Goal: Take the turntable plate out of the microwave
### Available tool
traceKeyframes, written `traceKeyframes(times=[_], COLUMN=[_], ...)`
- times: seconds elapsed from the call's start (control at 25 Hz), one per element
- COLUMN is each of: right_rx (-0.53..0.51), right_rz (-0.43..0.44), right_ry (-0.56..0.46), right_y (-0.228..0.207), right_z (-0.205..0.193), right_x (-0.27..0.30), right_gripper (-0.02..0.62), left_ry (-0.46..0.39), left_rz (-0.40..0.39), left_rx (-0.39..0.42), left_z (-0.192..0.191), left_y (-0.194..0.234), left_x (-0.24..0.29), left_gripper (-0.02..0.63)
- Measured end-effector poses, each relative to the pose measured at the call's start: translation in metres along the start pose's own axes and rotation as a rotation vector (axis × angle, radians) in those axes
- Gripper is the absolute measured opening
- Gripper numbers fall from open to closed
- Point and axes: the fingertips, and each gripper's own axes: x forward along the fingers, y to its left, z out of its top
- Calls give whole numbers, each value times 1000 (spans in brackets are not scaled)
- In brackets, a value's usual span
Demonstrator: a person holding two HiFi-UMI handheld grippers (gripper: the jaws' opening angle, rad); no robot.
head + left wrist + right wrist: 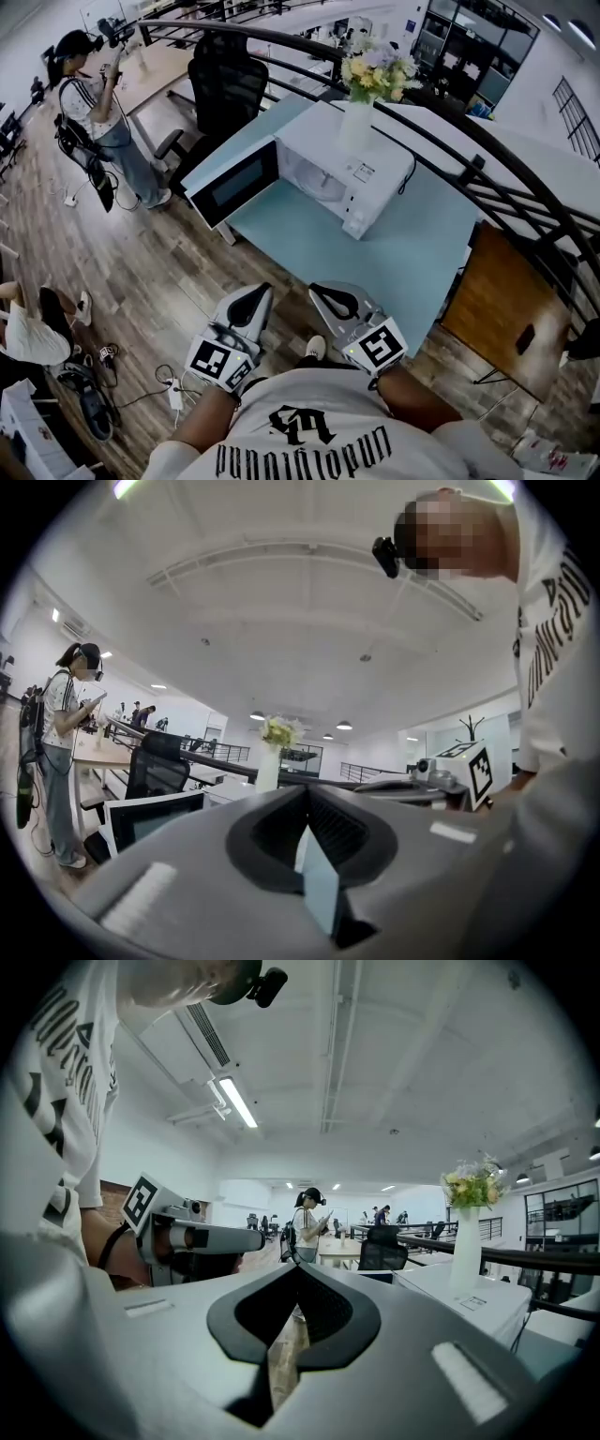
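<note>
Currently the left hand-held gripper (254,299) and right hand-held gripper (330,298) are pressed together, empty. The microwave (349,178) stands open on the desk (412,258).

Left gripper (307,803): jaws together, nothing between.
Vase (268,767): holds flowers, beyond the jaws.
Microwave door (155,819): open, left of vase.
Right gripper (466,772): right of vase.

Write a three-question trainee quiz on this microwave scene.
1. True or false: the microwave has its door open.
2. What stands on top of the microwave? A) a kettle B) a vase of flowers C) a stack of bowls
3. Fill in: the left gripper and right gripper both have their jaws ____, with nothing between them.
Key: 1 true; 2 B; 3 shut.
</note>
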Motion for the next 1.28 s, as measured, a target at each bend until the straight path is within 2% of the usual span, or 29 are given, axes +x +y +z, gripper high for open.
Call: traceKeyframes(times=[0.28,0.72,1.0,1.28], right_rx=[33,49,54,50], right_rz=[5,-13,-78,-177], right_ry=[16,17,54,49], right_y=[-56,-94,-112,-138], right_z=[-7,-24,-20,-17], right_x=[2,30,63,118], right_gripper=[3,3,3,3], left_ry=[20,23,29,34], left_rz=[4,-16,-102,-203], left_rx=[-16,-25,-33,-40], left_z=[-8,-9,-4,4], left_y=[6,38,72,129], left_x=[58,101,132,163], left_gripper=[50,49,49,51])
